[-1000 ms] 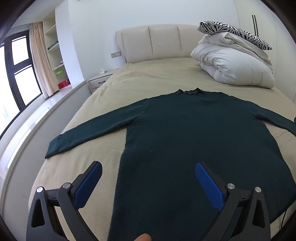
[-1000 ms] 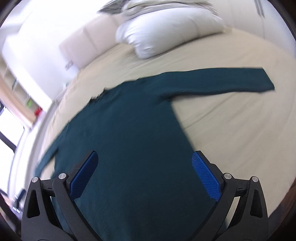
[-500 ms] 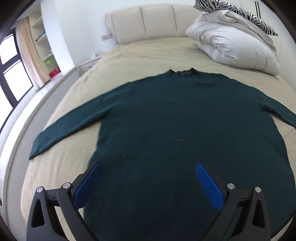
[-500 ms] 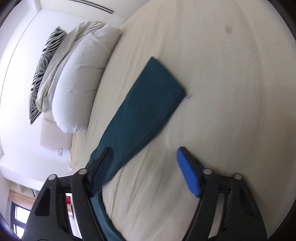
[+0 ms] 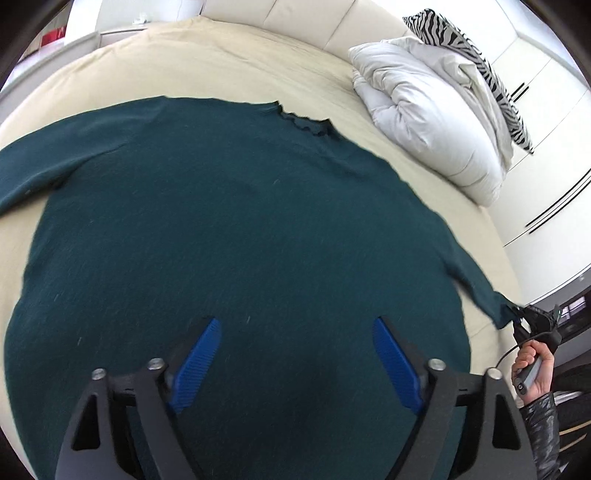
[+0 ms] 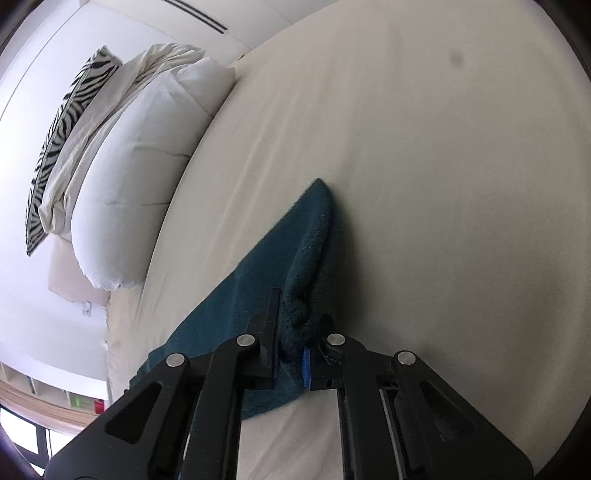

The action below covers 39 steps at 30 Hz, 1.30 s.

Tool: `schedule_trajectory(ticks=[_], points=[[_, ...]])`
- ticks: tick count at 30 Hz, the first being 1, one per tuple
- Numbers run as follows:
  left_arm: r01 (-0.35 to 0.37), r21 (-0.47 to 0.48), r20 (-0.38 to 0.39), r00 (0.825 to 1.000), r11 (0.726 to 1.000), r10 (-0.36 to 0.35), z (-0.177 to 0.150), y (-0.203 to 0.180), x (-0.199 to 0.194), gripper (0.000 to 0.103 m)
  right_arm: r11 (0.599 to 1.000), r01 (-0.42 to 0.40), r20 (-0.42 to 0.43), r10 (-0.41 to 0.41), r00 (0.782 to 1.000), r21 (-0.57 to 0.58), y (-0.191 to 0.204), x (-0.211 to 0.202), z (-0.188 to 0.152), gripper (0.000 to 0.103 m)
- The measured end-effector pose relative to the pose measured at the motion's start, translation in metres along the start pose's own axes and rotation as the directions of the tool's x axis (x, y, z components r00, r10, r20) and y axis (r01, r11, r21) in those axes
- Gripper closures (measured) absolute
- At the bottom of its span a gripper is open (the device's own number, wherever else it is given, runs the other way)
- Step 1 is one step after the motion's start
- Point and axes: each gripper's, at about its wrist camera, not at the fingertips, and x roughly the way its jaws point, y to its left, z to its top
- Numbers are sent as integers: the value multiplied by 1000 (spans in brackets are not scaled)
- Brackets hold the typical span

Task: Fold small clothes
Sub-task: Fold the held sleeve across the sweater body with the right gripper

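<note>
A dark green long-sleeved sweater (image 5: 229, 236) lies spread flat on a beige bed (image 5: 229, 70), neck toward the headboard. My left gripper (image 5: 295, 365) is open and empty, hovering over the sweater's lower body. My right gripper (image 6: 295, 332) is shut on the cuff end of the right sleeve (image 6: 295, 254), with the cloth bunched between its blue pads. In the left wrist view the right gripper (image 5: 532, 319) shows at the far right, held by a hand, pinching that sleeve end near the bed's edge.
A folded white duvet (image 5: 436, 114) with a zebra-striped pillow (image 5: 476, 62) on top sits at the head of the bed on the right; it also shows in the right wrist view (image 6: 136, 155). White wardrobe doors (image 5: 546, 122) stand beyond. A nightstand (image 5: 114, 35) is at the far left.
My right gripper moved onto the right sleeve's cuff and shut on it. My left gripper moved forward and rightward over the sweater's body, staying open.
</note>
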Motion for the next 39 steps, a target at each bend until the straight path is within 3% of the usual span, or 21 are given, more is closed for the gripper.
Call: schedule_trajectory(ticks=[3,5,7,11,13,16,17,19,21,23,26,29,32,36,39], points=[[43,-24,23,999,999,-42,17,4,1,23,986,-36,-21,33,999,-163,72,5,-17,97],[70,-64,43,997,995,-68,30,14,2,23,945,-99,-73,80,994,-313,138,14,-43,97],[94,-109,62,994,990,-88,38,26,3,23,874,-177,-135,129,982,-453,204,22,-86,97],[170,-205,69,985,964,-159,46,49,9,23,746,-313,-282,174,943,-588,292,56,-181,97],[193,-213,57,981,958,-185,47,52,13,23,695,-338,-345,138,929,-634,314,83,-229,96],[207,-210,43,978,956,-203,48,48,21,23,674,-345,-423,54,905,-653,317,118,-281,93],[216,-209,38,976,954,-212,49,46,25,23,664,-338,-428,31,903,-667,314,122,-293,89],[222,-200,31,975,954,-221,53,39,32,22,639,-352,-404,71,912,-684,302,110,-306,86],[229,-191,22,973,954,-229,57,31,39,22,651,-372,-403,109,909,-662,289,95,-301,52],[227,-179,7,973,957,-229,62,18,49,22,696,-397,-397,173,902,-599,268,71,-292,40],[215,-168,-23,975,962,-221,68,1,71,22,707,-399,-361,213,908,-584,241,47,-278,38],[193,-157,-55,978,969,-204,74,-13,92,28,775,-405,-341,259,904,-485,210,31,-279,38],[155,-126,-80,983,980,-166,82,-30,107,48,837,-410,-345,288,893,-362,182,36,-263,37],[82,-67,-103,991,994,-88,85,-38,116,86,872,-429,-357,333,873,-236,157,43,-240,37],[104,-88,-96,989,991,-113,85,-24,110,94,885,-436,-359,358,862,-162,140,47,-231,38]])
